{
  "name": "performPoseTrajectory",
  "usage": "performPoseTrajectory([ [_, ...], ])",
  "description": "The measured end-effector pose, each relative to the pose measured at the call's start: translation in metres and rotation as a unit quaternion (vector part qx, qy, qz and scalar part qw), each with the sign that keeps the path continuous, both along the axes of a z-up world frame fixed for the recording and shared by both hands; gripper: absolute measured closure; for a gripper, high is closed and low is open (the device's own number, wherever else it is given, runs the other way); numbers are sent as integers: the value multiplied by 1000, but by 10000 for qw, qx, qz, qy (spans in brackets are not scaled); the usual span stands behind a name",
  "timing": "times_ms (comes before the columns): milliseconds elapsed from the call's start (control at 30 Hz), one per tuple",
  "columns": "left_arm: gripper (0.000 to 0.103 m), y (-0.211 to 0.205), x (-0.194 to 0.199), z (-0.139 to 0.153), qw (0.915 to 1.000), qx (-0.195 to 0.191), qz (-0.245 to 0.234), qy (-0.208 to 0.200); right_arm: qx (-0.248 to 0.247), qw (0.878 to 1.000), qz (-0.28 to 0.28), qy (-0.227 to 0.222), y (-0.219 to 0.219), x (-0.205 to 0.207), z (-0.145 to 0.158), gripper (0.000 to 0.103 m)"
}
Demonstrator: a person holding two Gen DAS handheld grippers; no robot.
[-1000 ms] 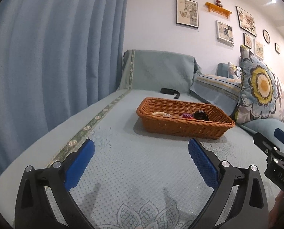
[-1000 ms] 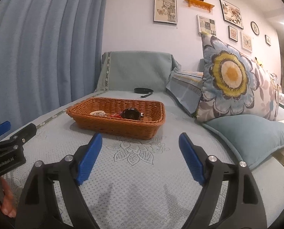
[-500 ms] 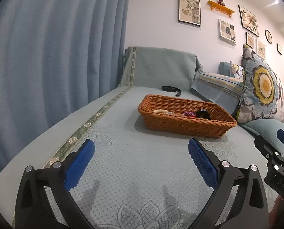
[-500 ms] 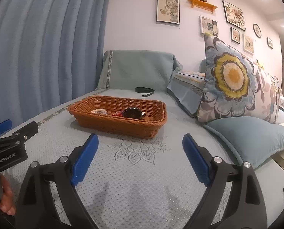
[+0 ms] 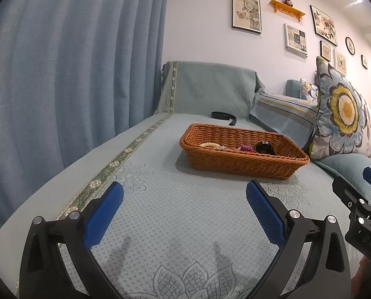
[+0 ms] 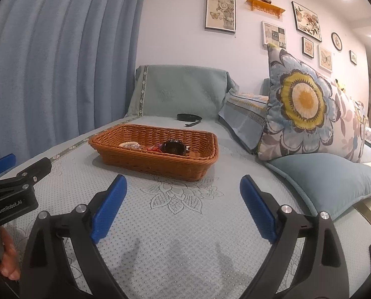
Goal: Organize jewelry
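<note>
Two grippers hover low over the sofa seat (image 5: 190,211), both with jaws spread wide and nothing between them: the left gripper (image 5: 185,214) and the right gripper (image 6: 183,206). Ahead of both, well apart from the fingertips, sits a wicker basket (image 6: 158,162) holding the jewelry, and farther back near the sofa's far end lies a black strap (image 6: 189,117) on the seat, outside the basket. Inside the basket, a pale beaded bracelet (image 6: 130,145) lies to the left, a small red and pink piece (image 5: 246,147) in the middle, and a dark round watch (image 6: 174,147) to the right, close together and possibly touching. The bracelet is probably light and limp, likely to sag and slide off one bead, so a pinch across the strand from above seems best. The watch looks heavier and rigid at the case, with a smooth face that may slip; gripping across the case edges or the band would be safer. The strap looks soft and flat against the cloth, so the pads would need to press down and scoop an edge.
</note>
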State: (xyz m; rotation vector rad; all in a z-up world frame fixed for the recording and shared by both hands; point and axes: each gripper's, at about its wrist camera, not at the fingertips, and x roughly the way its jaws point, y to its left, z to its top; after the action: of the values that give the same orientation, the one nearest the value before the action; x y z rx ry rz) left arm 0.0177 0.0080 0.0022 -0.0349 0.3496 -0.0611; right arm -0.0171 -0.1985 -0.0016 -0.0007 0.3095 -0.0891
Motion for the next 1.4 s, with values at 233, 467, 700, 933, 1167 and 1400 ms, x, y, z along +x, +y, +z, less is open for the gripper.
performPoseTrajectory([
  [233, 8, 1, 0, -2, 10000, 3, 12, 11, 34, 10000, -5, 22, 0, -1, 0, 14],
  [467, 8, 2, 2, -1, 10000, 0, 15, 18, 9, 10000, 9, 43, 0, 0, 0, 14],
  [700, 8, 1, 2, -1, 10000, 5, 15, 17, -6, 10000, 29, 83, 0, 1, 0, 14],
  [933, 8, 1, 2, -1, 10000, 10, 16, 18, -3, 9999, 35, 95, 0, 2, -1, 14],
  [1167, 8, 1, 2, -1, 10000, 7, 14, 20, -5, 9999, 34, 100, 1, 2, -1, 14],
  [1400, 8, 1, 2, -1, 10000, 9, 12, 21, -9, 9999, 36, 105, 1, 2, -1, 14],
])
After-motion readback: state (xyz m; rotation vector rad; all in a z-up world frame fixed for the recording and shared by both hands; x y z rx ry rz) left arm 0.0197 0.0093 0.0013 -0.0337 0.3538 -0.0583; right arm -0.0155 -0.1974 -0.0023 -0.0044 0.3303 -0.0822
